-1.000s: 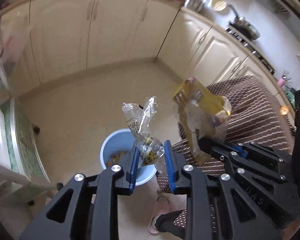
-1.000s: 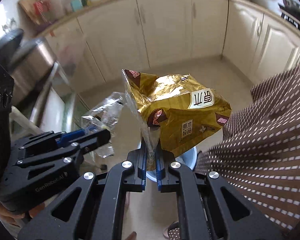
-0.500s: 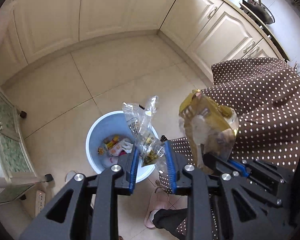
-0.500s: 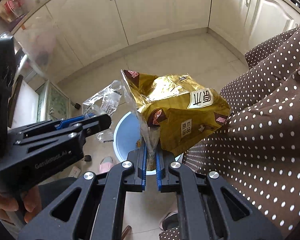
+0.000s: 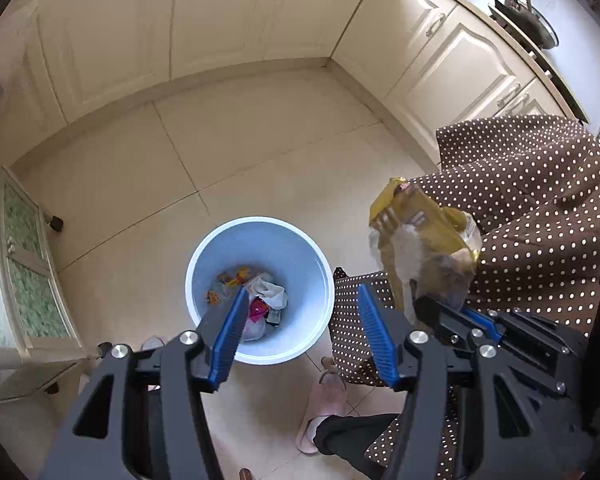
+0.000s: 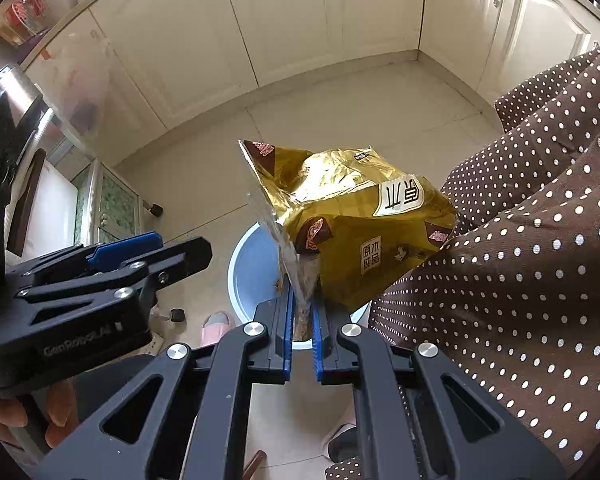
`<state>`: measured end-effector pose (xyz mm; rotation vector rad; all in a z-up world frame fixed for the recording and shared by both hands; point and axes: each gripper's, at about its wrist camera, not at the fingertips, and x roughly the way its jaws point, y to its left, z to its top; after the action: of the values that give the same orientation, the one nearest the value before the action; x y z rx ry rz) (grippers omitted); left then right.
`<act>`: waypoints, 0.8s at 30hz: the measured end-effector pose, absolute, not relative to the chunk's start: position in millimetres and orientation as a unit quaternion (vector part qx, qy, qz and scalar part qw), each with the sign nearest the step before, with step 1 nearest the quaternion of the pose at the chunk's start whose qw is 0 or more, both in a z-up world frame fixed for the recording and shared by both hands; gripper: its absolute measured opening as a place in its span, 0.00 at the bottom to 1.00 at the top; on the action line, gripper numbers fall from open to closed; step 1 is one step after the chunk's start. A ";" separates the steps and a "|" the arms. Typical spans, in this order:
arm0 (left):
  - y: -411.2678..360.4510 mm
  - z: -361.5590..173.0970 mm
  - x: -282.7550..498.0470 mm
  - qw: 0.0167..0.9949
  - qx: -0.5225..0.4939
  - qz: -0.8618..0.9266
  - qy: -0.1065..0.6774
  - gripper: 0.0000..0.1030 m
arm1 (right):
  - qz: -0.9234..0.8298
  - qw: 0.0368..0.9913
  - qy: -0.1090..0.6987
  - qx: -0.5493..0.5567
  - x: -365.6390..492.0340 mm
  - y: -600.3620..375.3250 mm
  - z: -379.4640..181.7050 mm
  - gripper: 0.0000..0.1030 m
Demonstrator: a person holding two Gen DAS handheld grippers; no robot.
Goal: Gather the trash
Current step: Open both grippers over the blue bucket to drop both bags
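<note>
Wide pale tiled kitchen floor (image 5: 236, 152) fills the view, fenced in by cream panelled cabinet doors (image 5: 220, 20) along the back and right, with a dark pan (image 5: 532, 20) up on the counter. On the right, a brown cloth with white polka dots (image 5: 540, 216) hangs over a piece of furniture and crowds in just beside the bin, its lower edge overlapping the bin's right rim in the left wrist view. On the left stands a low white cabinet with green patterned glass doors (image 5: 24, 276), castors under it. A pink slipper (image 5: 320, 408) sits on the floor just below the bin, a dark trouser leg in it.

Down in the middle, the round light-blue plastic trash bin (image 5: 300, 256) stands open on the tiles, with crumpled wrappers (image 5: 260, 296) piled at its bottom. The left gripper (image 5: 300, 332) hangs right over it, blue-padded jaws opening, nothing between them.

The right gripper (image 6: 300, 320) has its fingers clamped tight on the clear edge of a crinkled gold foil snack bag (image 6: 356, 216), held up above the bin's rim and close against the dotted cloth. A hand (image 6: 4, 420) grips the left tool's handle at the lower left.
</note>
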<state>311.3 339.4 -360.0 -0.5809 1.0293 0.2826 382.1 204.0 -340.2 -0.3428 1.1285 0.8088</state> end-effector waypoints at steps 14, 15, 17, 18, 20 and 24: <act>360.0 -352.9 287.4 0.823 -0.279 0.166 0.467 0.55 | 0.398 0.746 0.504 -0.174 383.8 230.1 -339.9 0.10; 361.9 -351.9 287.0 0.823 -0.279 0.166 0.465 0.54 | 0.401 0.747 0.501 -0.174 384.5 231.6 -339.1 0.12; 363.2 -350.6 286.4 0.823 -0.280 0.170 0.463 0.55 | 0.400 0.753 0.493 -0.175 386.7 235.1 -337.9 0.23; 364.9 -349.9 285.7 0.823 -0.283 0.172 0.462 0.55 | 0.391 0.757 0.491 -0.179 389.5 235.3 -338.5 0.31; 367.3 -348.8 284.8 0.823 -0.290 0.169 0.458 0.55 | 0.388 0.759 0.492 -0.175 391.4 234.7 -337.2 0.33; 360.4 -338.8 283.4 0.829 -0.286 0.164 0.452 0.55 | 0.382 0.770 0.478 -0.180 387.7 225.3 -325.0 0.35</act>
<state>283.4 360.4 -338.8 -0.6074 0.9589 0.3491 387.7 225.3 -325.0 -0.3901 1.0364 0.8282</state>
